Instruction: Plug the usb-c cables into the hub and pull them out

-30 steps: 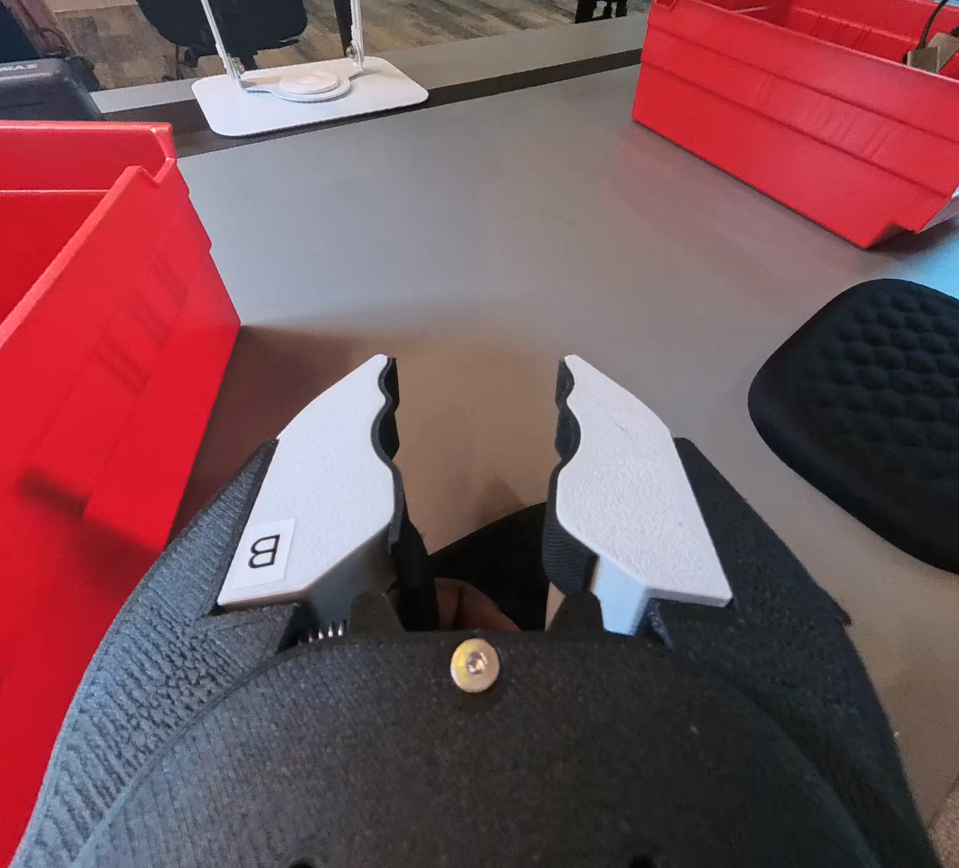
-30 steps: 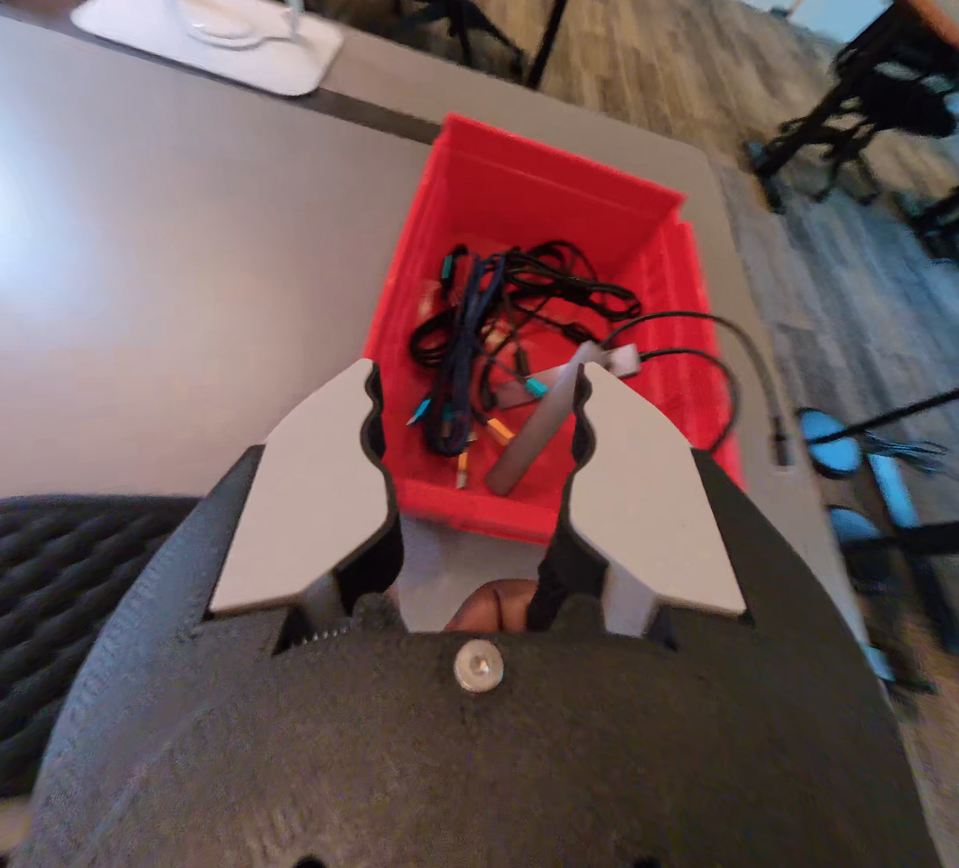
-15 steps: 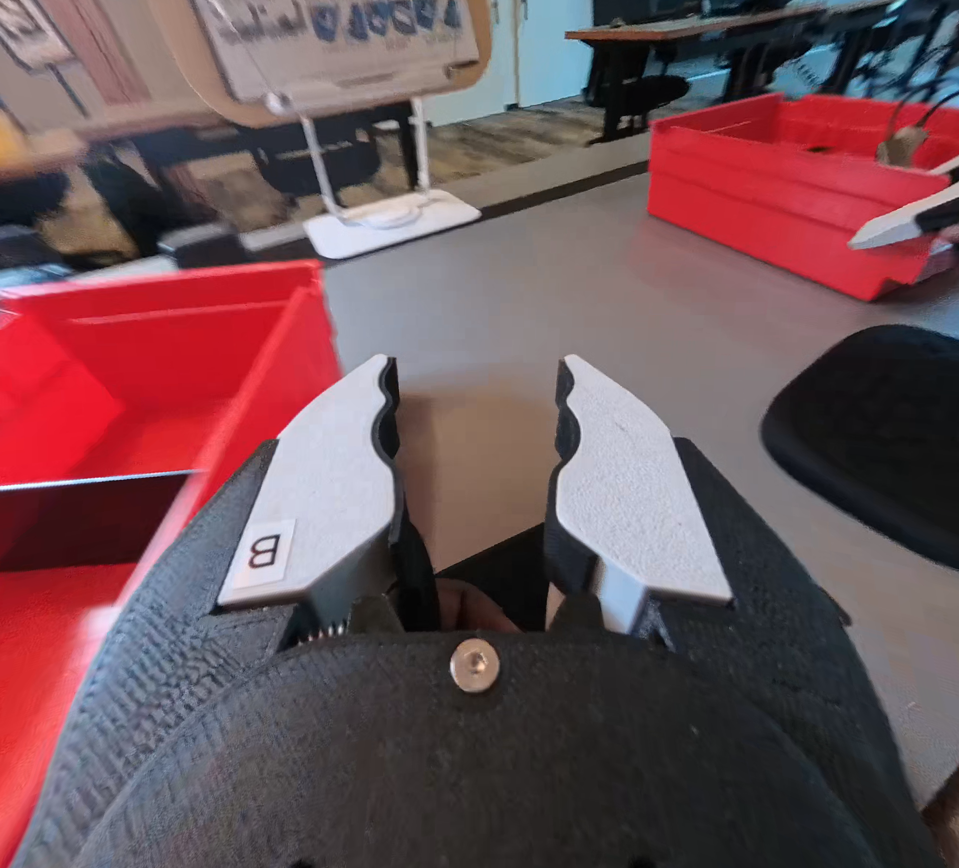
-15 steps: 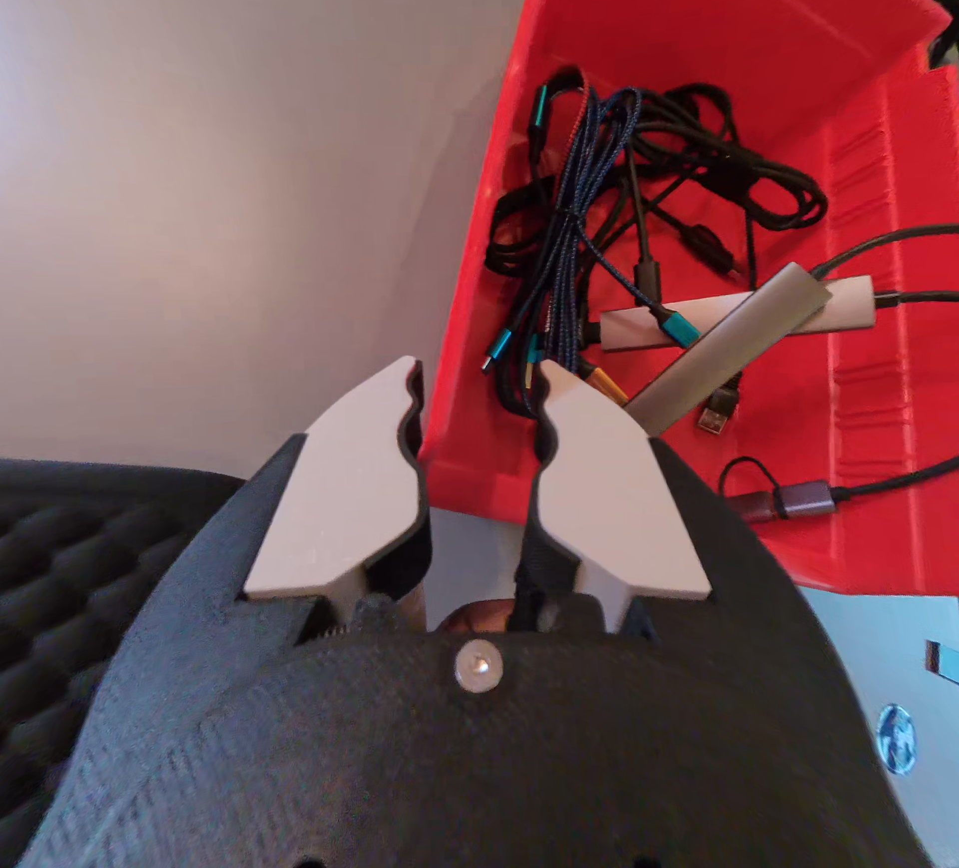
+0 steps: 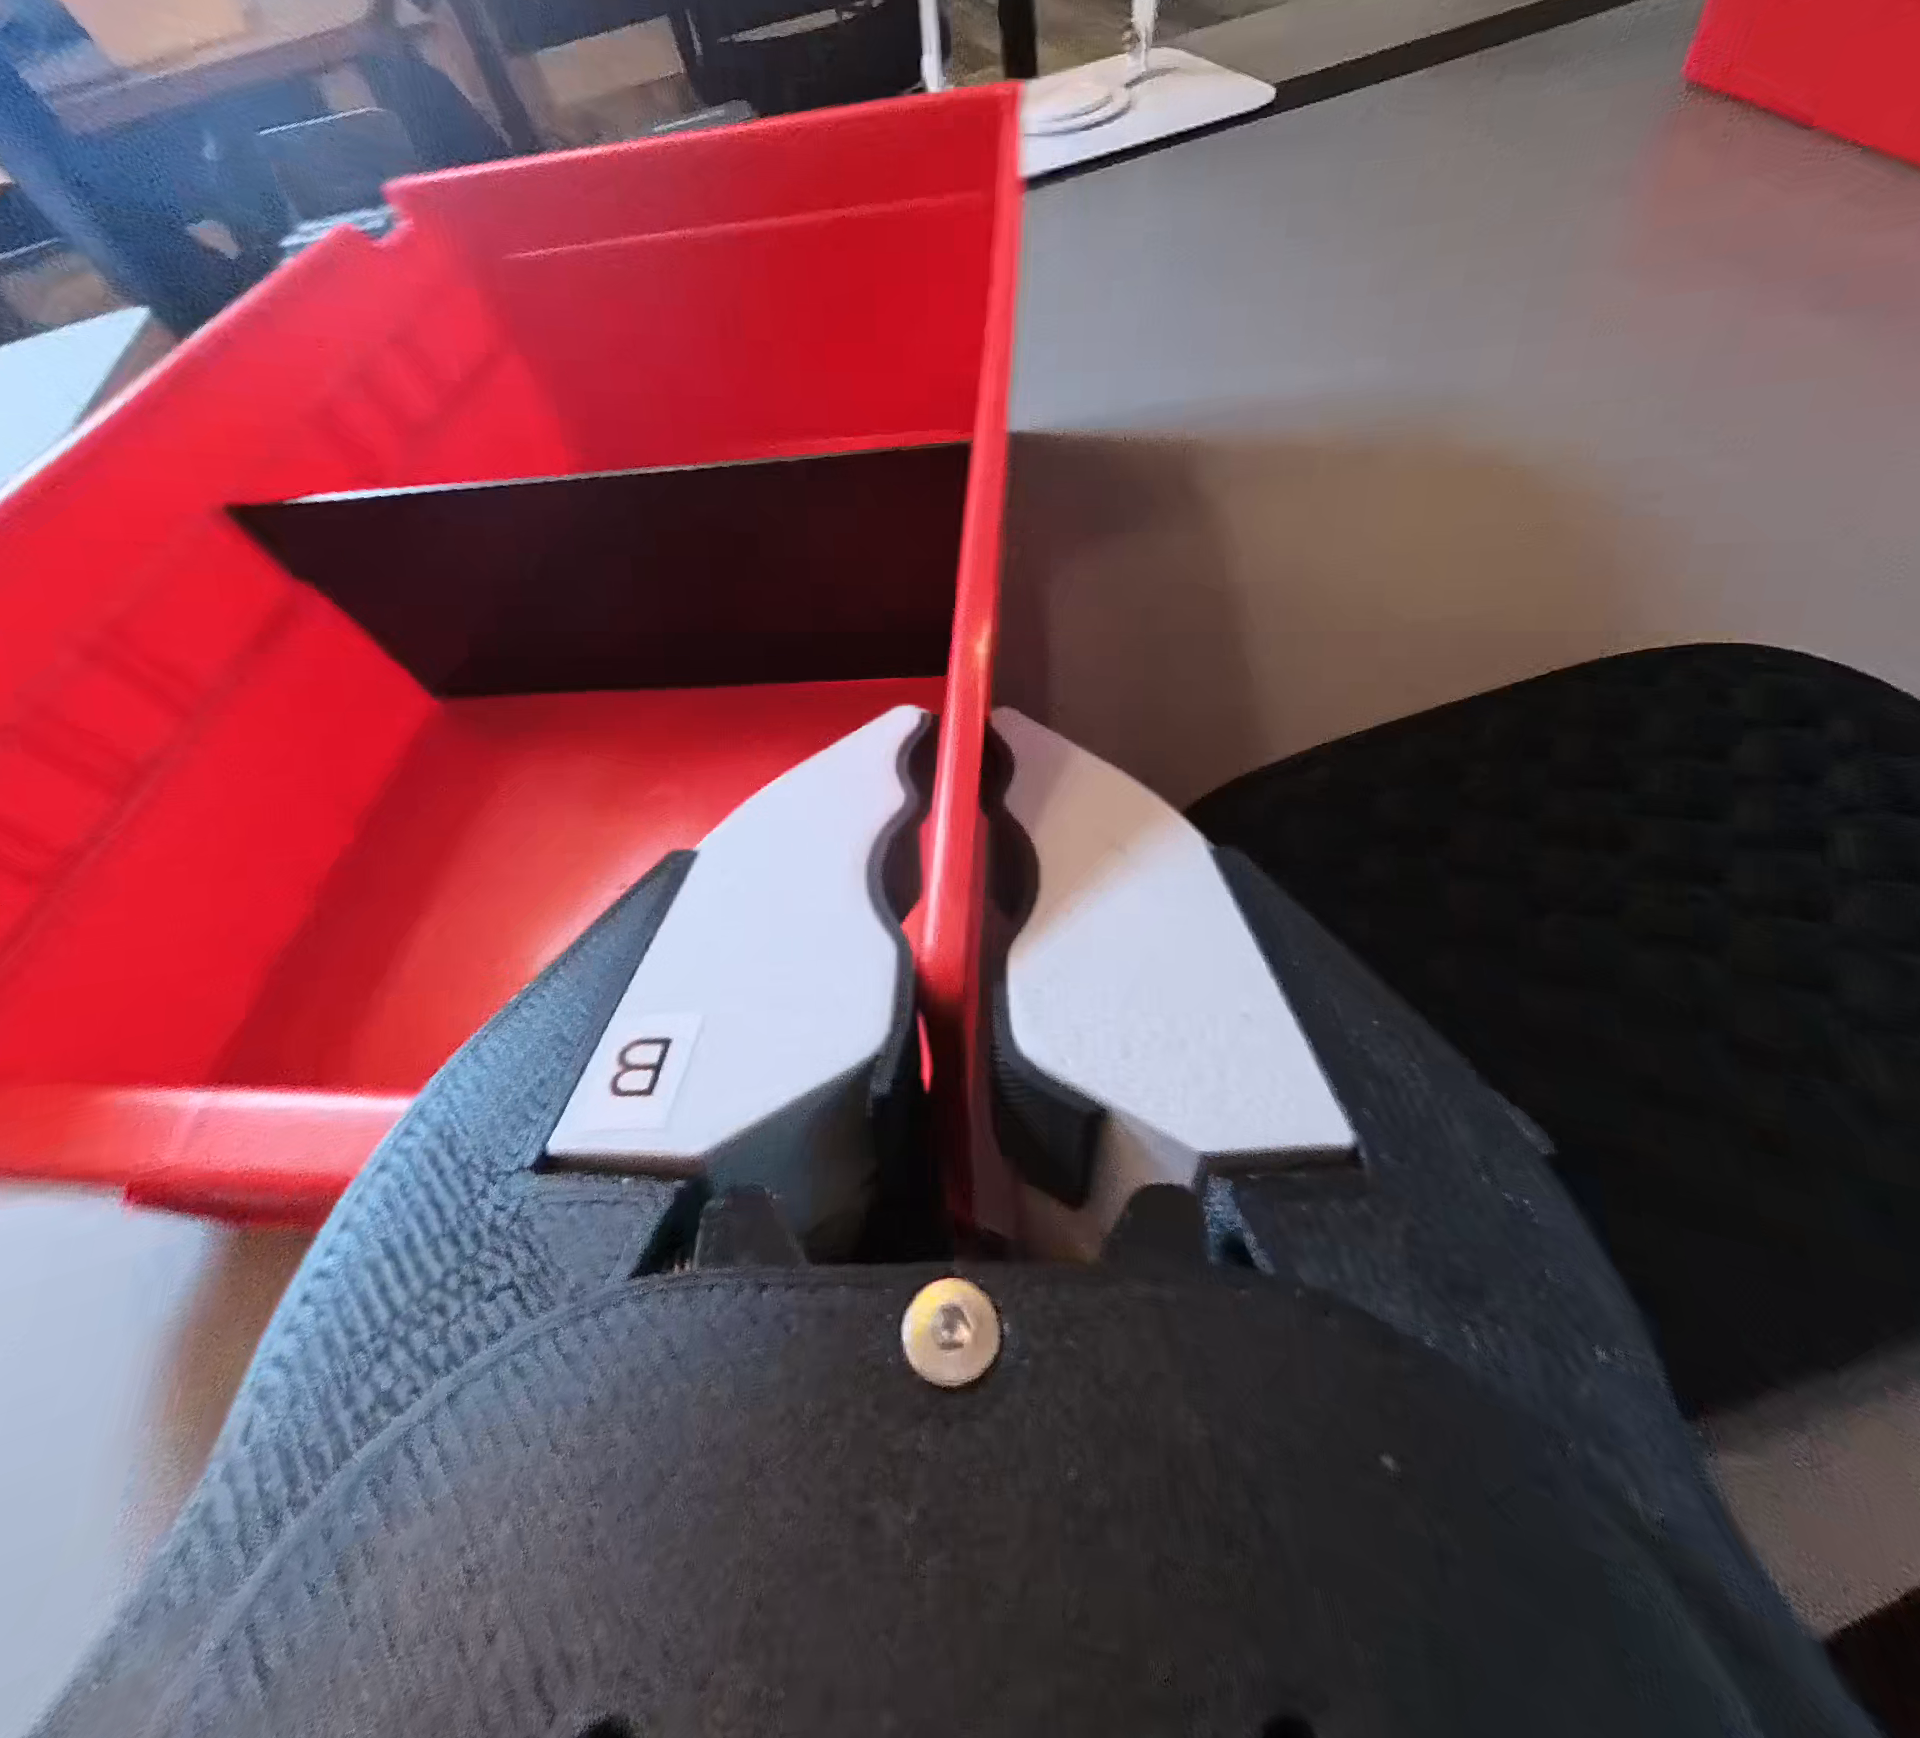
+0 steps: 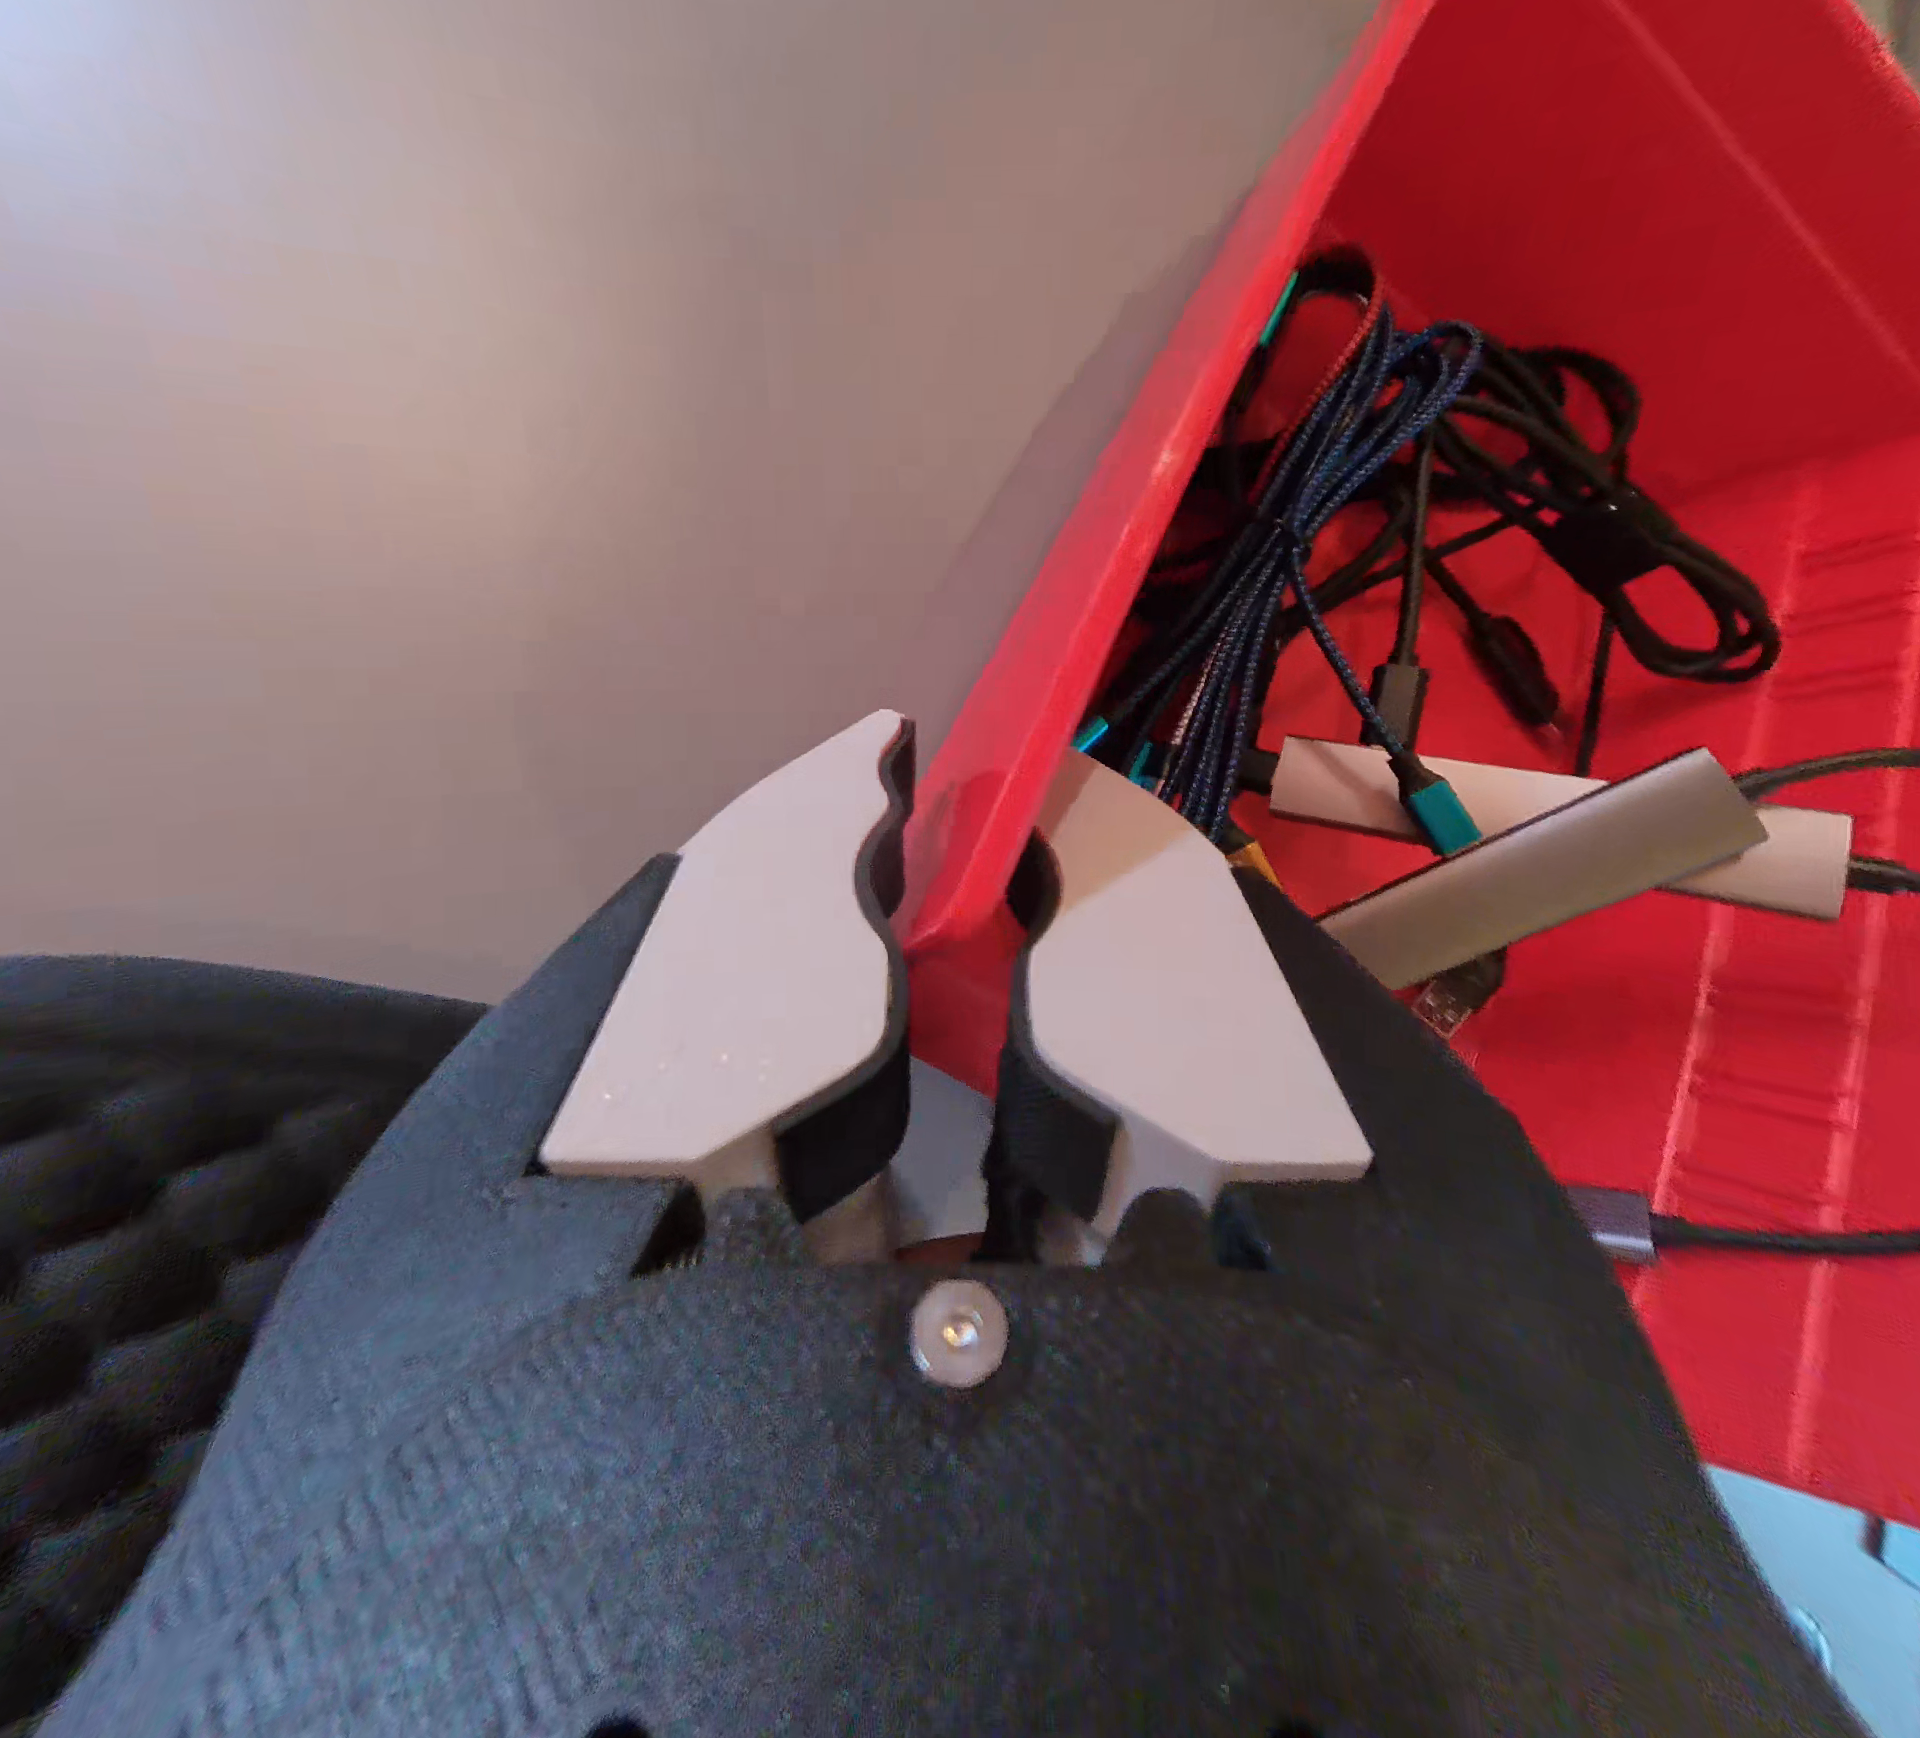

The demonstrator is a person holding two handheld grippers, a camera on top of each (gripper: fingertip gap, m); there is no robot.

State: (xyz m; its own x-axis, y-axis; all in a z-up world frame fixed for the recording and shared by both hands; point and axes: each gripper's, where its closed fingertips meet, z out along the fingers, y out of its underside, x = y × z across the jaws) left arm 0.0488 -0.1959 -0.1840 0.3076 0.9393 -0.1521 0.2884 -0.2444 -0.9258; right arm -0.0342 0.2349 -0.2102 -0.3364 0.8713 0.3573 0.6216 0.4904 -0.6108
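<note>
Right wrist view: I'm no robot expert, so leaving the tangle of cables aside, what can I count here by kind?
Red bin: 1
Hubs: 2 (light hub, dark hub)
Right gripper, shut on the bin's wall: 1
Black pad: 1
Total: 5

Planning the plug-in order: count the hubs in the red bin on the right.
2. A darker grey hub lies tilted on top, its low end near the right tool. A lighter silver hub lies crosswise beneath it. The cables piled in the red bin may hide more.
</note>
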